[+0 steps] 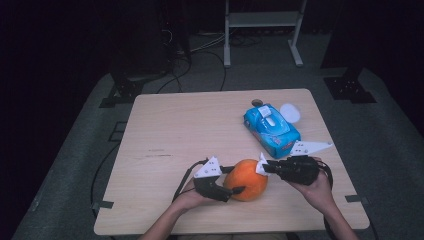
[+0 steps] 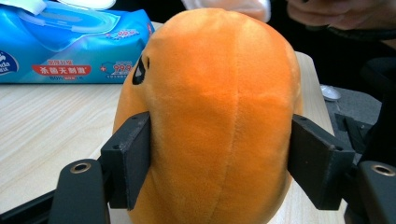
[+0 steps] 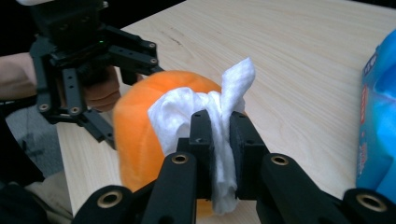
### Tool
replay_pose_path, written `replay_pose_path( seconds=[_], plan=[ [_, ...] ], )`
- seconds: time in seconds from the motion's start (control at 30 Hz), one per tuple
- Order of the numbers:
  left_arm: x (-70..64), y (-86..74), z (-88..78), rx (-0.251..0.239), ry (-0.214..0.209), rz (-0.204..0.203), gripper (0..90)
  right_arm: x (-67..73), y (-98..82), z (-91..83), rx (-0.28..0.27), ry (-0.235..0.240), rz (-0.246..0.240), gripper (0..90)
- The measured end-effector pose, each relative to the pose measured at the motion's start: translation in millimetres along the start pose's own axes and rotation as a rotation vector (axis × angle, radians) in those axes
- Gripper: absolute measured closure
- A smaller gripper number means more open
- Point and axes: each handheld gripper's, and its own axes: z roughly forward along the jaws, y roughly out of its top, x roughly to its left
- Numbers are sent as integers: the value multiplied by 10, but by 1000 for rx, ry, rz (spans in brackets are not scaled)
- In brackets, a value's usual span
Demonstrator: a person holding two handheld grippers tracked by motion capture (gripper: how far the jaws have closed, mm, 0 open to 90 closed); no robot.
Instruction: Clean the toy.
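Tabletop (image 1: pixel 165 130): orange plush (image 1: pixel 246 179) upright, face rearward.

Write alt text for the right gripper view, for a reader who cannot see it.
The right gripper pinches a crumpled white wipe between its black jaws and presses it against an orange plush toy on a pale wooden table. Behind the toy, the left gripper clasps its far side, and a blue wipes pack sits at the right edge.
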Motion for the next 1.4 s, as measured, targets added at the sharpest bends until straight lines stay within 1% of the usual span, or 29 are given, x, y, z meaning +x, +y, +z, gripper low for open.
replay_pose_path(
  seconds=[0.07,0.13,0.17,0.23,0.3,0.37,0.53,0.63,0.67,0.7,0.77,0.87,0.9,0.97,1.0,1.03,1.07,1.13,1.17,1.2,1.23,1.33,1.37,1.4],
  plan=[
    [23,-17,-12,-4,-13,-9,279,-71,-47,35,8,-13,21,799],
    [47,-32,-30,-8,-21,-19,278,-170,-117,71,21,-25,66,799],
    [57,-35,-37,-6,-21,-21,276,-204,-150,92,30,-32,80,799],
    [51,-32,-33,-8,-17,-20,274,-218,-179,123,34,-23,91,800],
    [48,-26,-27,-11,-6,-31,274,-168,-145,116,33,-39,66,801],
    [58,-24,-26,-11,-1,-44,274,-102,-102,92,16,-43,44,801],
    [75,-19,-7,-20,24,-97,274,119,20,54,-24,-19,-27,801],
    [65,-9,4,-16,34,-100,273,260,68,83,-26,13,-68,800],
    [63,-9,4,-16,37,-100,273,298,78,95,-20,15,-88,799],
    [61,-10,3,-16,39,-104,273,322,85,105,-17,18,-99,799],
    [62,-12,6,-19,36,-107,274,323,91,107,-18,18,-107,798],
    [51,-5,18,-25,29,-103,276,239,77,77,-22,-6,-91,796],
    [48,-3,19,-25,26,-97,274,202,64,63,-19,-29,-89,795],
    [42,-3,19,-23,24,-85,271,134,33,33,-22,-63,-67,795],
    [34,1,24,-25,29,-89,270,109,20,20,-19,-73,-55,796],
    [22,10,30,-23,34,-93,270,94,13,15,-22,-72,-49,797],
    [12,22,40,-19,39,-89,270,106,16,16,-24,-73,-47,797],
    [-15,38,64,-13,46,-80,268,181,50,37,-18,-90,-89,798],
    [-30,45,75,-8,47,-73,268,226,68,48,-22,-85,-104,798],
    [-39,51,85,-6,49,-65,268,282,93,57,-30,-61,-119,798],
    [-53,61,95,0,54,-54,268,323,109,67,-28,-55,-129,798],
    [-100,72,127,2,62,-37,266,466,155,127,-22,-33,-176,796],
    [-112,73,133,7,63,-26,266,502,162,153,-16,-30,-194,796],
    [-121,73,135,10,67,-18,266,538,167,174,-2,-40,-213,796]
  ],
)
